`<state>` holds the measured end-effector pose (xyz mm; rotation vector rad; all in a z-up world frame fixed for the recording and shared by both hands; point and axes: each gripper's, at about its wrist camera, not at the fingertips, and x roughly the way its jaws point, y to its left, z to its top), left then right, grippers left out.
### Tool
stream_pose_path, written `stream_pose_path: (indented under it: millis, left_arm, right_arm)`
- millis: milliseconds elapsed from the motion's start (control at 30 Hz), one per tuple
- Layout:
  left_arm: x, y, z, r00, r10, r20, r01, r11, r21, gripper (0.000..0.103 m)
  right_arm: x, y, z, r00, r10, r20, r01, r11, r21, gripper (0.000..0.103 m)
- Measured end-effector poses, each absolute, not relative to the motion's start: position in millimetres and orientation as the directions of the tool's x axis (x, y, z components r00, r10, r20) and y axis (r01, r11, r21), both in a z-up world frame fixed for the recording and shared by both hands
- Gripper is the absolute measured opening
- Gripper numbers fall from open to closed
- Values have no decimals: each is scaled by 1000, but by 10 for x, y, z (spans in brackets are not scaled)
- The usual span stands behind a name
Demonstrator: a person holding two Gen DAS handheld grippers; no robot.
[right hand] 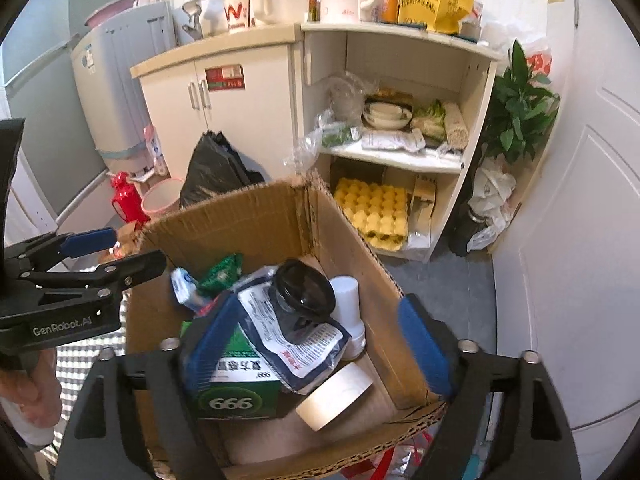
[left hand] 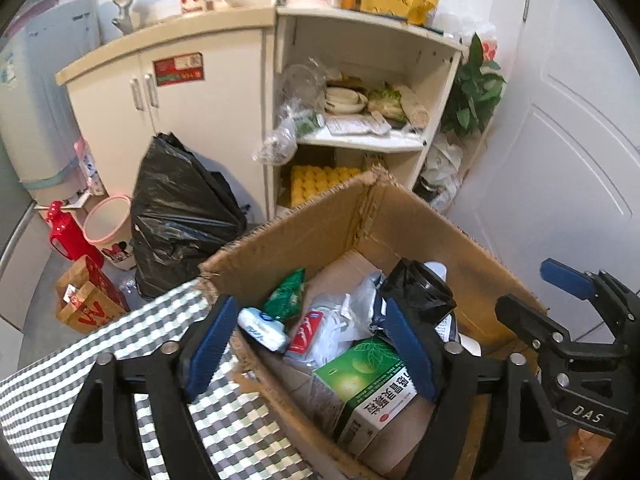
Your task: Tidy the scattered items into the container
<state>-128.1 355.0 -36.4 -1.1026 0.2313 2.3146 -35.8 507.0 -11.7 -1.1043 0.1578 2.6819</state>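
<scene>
An open cardboard box point(left hand: 400, 216) point(right hand: 224, 220) stands on a checked tablecloth point(left hand: 224, 432). Inside it lie a green medicine box point(left hand: 368, 384) point(right hand: 236, 384), a tissue pack point(left hand: 262, 328), a green sachet point(left hand: 286, 294), a navy-and-white pouch point(right hand: 304, 344), a black-lidded jar point(right hand: 306, 286), a white bottle point(right hand: 346, 296) and a tape roll point(right hand: 336, 394). My left gripper point(left hand: 312, 348) point(right hand: 120, 250) is open and empty, straddling the box's left wall. Over the box's near side my right gripper point(right hand: 320, 344) point(left hand: 536, 296) is open, holding nothing.
Behind the box stand a cream cabinet point(right hand: 248, 92) and open shelves with bowls point(right hand: 386, 116) and a yellow egg tray point(right hand: 376, 212). On the floor sit a black rubbish bag point(left hand: 180, 216), a red flask point(left hand: 66, 232) and a pink bin point(left hand: 108, 224). At right: a plant point(right hand: 516, 108) and a white door point(right hand: 580, 200).
</scene>
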Motion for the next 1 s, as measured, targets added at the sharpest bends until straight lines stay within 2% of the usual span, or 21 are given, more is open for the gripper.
stream_pose_path:
  millis: [100,233,367,1000]
  left_arm:
    - [-1236,3399,-243,-537,409,-738,-532,-843,-80,84]
    - [-1168,3161,-61,-600,393,-697,-494,-867,-63,97]
    - [-1102,2888,107,-659,374,-652,-445,-893,-63,103]
    - [-584,1574,596,-812,202,-548,-219,-975,-37,103]
  right_arm:
    - [-298,5000,9,-723,182,-666,-264,-964,23,93]
    - [-242,4860,143,-762,162,-627,-245,-968,48,100]
    - [-206,4680,262,-798,139,-587,-212,-976,56,103]
    - [10,3608,625,-872,-24,-489,-5,-998,58,103]
